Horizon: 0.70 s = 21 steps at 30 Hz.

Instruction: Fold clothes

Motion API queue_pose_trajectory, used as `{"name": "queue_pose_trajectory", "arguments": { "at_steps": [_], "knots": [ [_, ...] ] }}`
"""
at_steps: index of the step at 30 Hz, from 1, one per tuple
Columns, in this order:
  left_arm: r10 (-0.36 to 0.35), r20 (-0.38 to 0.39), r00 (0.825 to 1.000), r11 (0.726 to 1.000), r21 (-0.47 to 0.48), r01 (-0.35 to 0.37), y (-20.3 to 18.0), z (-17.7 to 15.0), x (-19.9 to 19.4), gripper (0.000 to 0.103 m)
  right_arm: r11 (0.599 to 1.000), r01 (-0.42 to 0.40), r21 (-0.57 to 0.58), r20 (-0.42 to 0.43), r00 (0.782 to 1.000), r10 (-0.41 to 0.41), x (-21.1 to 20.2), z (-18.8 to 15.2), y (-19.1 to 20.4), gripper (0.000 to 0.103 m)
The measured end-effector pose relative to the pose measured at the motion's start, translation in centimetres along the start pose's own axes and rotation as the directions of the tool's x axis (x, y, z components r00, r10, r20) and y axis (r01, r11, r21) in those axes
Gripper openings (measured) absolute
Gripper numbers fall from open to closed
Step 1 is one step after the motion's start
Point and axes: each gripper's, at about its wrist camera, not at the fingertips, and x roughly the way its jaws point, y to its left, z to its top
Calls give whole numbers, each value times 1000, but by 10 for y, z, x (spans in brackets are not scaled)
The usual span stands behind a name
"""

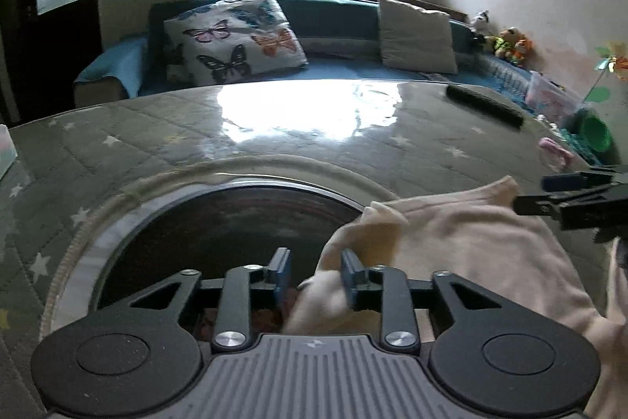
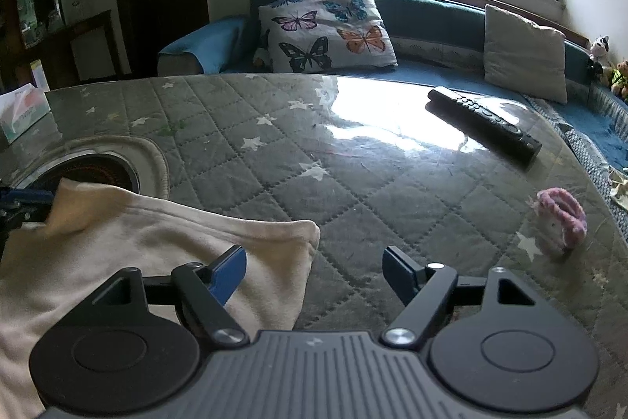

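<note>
A cream garment point(image 2: 149, 254) lies crumpled on the glass-topped quilted table point(image 2: 314, 152), partly over a round dark inset point(image 1: 235, 222). My left gripper point(image 1: 316, 271) stands at the garment's point(image 1: 471, 254) left edge. Its jaws are a narrow gap apart, with a fold of cloth reaching in beside the right finger point(image 1: 351, 275) but not pinched. My right gripper point(image 2: 316, 271) is wide open over the garment's far right corner, its left finger point(image 2: 229, 273) above the cloth and its right one over bare table. Each gripper shows at the edge of the other's view: the right gripper point(image 1: 545, 192) and the left gripper point(image 2: 23, 201).
A black remote control point(image 2: 484, 122) lies at the table's far right. A pink knitted item point(image 2: 559, 214) sits near the right edge, and a tissue box point(image 2: 21, 112) at the far left. Beyond the table stands a blue sofa point(image 2: 428, 14) with a butterfly pillow point(image 2: 325, 26).
</note>
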Motion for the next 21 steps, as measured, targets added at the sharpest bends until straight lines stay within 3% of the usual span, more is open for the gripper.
{"name": "queue_pose_trajectory", "arguments": {
  "at_steps": [9,10,12,19,21],
  "knots": [
    [-53,-12,999,997,49,53,-11,-9,0,40,1000,-8,3,-7,1000,8,2,-1,0,78],
    [-55,-11,998,997,50,56,-11,-9,1,36,1000,-8,4,-8,1000,8,2,-1,-1,78],
    [-58,-5,998,997,50,58,-10,-8,2,13,1000,-11,5,-11,1000,11,2,-1,-1,77],
    [104,60,993,993,-62,-101,19,6,-3,6,999,-32,21,-26,999,32,5,1,-2,60],
    [115,53,992,990,-85,-110,27,8,-1,6,999,-38,23,-30,999,39,8,2,-3,51]
  ]
}}
